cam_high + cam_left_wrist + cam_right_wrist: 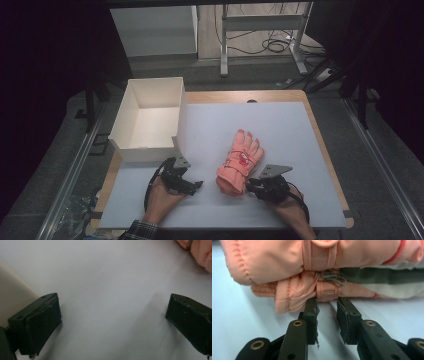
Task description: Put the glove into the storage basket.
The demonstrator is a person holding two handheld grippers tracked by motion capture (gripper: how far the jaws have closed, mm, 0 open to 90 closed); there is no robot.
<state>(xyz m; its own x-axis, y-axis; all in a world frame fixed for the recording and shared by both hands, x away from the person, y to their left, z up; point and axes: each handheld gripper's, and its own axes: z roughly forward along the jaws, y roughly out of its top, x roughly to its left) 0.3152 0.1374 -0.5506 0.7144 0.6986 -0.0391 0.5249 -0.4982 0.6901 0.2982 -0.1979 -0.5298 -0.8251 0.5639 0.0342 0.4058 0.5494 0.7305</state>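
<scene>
On the smooth white mat [280,130], the narrowly parted right hand-held gripper [327,302] grips nothing beside padded, quilted salmon gloves [287,262].

Before us, bare pale-blue table mat [280,130] right of the open white cardboard box [150,117], pink padded gloves [241,160] blocking mid-mat.

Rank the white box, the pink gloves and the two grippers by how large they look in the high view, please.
1. white box, clearly the largest.
2. pink gloves.
3. left gripper and right gripper: they look alike in size, so I do not rank one above the other.
</scene>
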